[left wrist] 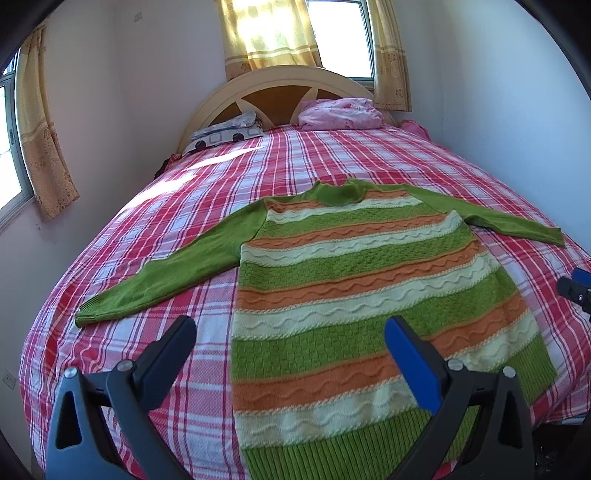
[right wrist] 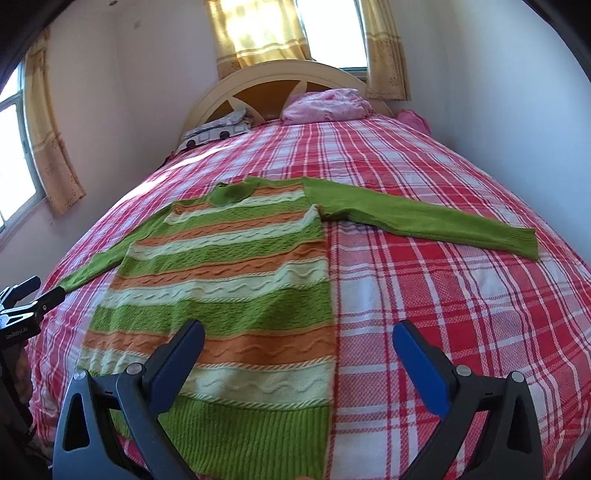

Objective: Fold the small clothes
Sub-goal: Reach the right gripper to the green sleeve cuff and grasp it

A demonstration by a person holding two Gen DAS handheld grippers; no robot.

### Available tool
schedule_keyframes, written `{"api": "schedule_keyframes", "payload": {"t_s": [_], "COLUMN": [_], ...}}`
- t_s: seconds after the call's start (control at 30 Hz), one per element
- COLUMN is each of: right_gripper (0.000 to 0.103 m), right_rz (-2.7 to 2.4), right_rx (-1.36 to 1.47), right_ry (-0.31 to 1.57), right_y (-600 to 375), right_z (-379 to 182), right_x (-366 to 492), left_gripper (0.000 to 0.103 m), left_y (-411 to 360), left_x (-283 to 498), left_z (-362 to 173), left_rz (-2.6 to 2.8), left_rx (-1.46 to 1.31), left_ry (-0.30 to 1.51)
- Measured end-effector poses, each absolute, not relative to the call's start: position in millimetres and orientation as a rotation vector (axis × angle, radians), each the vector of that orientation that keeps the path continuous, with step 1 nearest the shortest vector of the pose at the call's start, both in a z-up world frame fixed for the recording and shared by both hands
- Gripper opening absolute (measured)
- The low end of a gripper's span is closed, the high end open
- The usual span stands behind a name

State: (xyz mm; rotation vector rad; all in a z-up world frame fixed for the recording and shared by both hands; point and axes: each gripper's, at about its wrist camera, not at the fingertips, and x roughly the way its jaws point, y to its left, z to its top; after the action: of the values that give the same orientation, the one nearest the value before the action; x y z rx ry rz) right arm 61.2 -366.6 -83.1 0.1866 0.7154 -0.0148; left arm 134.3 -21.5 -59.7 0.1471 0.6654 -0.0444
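Left wrist view: the left gripper (left wrist: 290, 332) fills the bottom of the frame with its jaws wide apart and nothing between them. Its lower body is cut off by the bottom edge. The striped sweater (left wrist: 354, 295) lies flat on the bed (left wrist: 177, 221), spread across the center and lower right of the frame, with the collar toward the top. One sleeve (left wrist: 166, 280) extends to the lower left, and its cuff rests on the plaid sheet. The other sleeve (left wrist: 498, 221) runs toward the right edge. The hem passes under the gripper body and is partly hidden. At the right edge, a small part of the right gripper (left wrist: 578, 288) enters the frame; its jaws cannot be judged here. A headboard (left wrist: 280, 79), a pink pillow (left wrist: 340, 114) and a patterned pillow (left wrist: 225, 133) sit at the top center.

Right wrist view: the right gripper (right wrist: 299, 332) occupies the bottom of the frame, jaws wide apart and empty. The sweater (right wrist: 236, 277) lies in the center left. Its left finger (right wrist: 177, 354) covers part of the lower stripes. One sleeve (right wrist: 424, 218) stretches to the right of the frame. The other sleeve (right wrist: 96, 266) runs to the left edge, where the left gripper (right wrist: 26, 306) hides its cuff. Curtains (right wrist: 255, 33) hang at the top center.
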Motion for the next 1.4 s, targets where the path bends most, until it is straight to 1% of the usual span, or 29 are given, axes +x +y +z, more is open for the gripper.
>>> {"api": "schedule_keyframes", "payload": {"t_s": [0.27,0.33,0.4,0.53,0.6,0.73,0.8,0.93,1.0,1.17,1.23,1.27,1.3,1.33,1.37,1.4], "right_gripper": [0.102,0.098,0.092,0.087,0.080,0.078,0.074,0.072,0.067,0.066,0.059,0.046,0.040,0.036,0.021,0.015], "right_rz": [-0.154,-0.191,-0.242,-0.336,-0.382,-0.469,-0.521,-0.606,-0.628,-0.613,-0.565,-0.543,-0.534,-0.526,-0.502,-0.490], "right_rx": [0.274,0.302,0.333,0.411,0.458,0.525,0.531,0.547,0.549,0.542,0.538,0.525,0.506,0.496,0.501,0.510], "right_ry": [0.764,0.773,0.782,0.791,0.789,0.782,0.776,0.764,0.766,0.791,0.804,0.814,0.828,0.832,0.833,0.832], "right_y": [-447,-468,-496,-548,-576,-620,-636,-671,-684,-698,-693,-689,-685,-682,-680,-678], "right_z": [-105,-110,-116,-126,-130,-135,-136,-138,-139,-140,-141,-141,-141,-141,-140,-139], "right_x": [108,116,124,135,139,140,140,142,146,164,174,178,182,185,188,188], "left_gripper": [0.103,0.103,0.103,0.103,0.103,0.103,0.103,0.103,0.103,0.103,0.103,0.103,0.103,0.103,0.103,0.103], "left_y": [-41,-47,-52,-57,-57,-52,-50,-39,-35,-34,-30,-28,-27,-25,-23,-20], "left_x": [198,211,224,252,265,291,302,320,326,330,330,330,330,331,331,332], "left_z": [-84,-90,-96,-107,-111,-115,-116,-120,-125,-138,-137,-135,-134,-133,-133,-132], "left_rz": [-0.024,-0.014,-0.006,0.027,0.047,0.067,0.078,0.115,0.126,0.155,0.157,0.158,0.160,0.169,0.176,0.181], "left_rx": [0.173,0.185,0.193,0.216,0.224,0.215,0.209,0.184,0.160,0.203,0.196,0.190,0.186,0.189,0.190,0.187], "left_ry": [0.693,0.689,0.683,0.668,0.667,0.685,0.687,0.695,0.711,0.737,0.735,0.732,0.729,0.724,0.721,0.720]}}
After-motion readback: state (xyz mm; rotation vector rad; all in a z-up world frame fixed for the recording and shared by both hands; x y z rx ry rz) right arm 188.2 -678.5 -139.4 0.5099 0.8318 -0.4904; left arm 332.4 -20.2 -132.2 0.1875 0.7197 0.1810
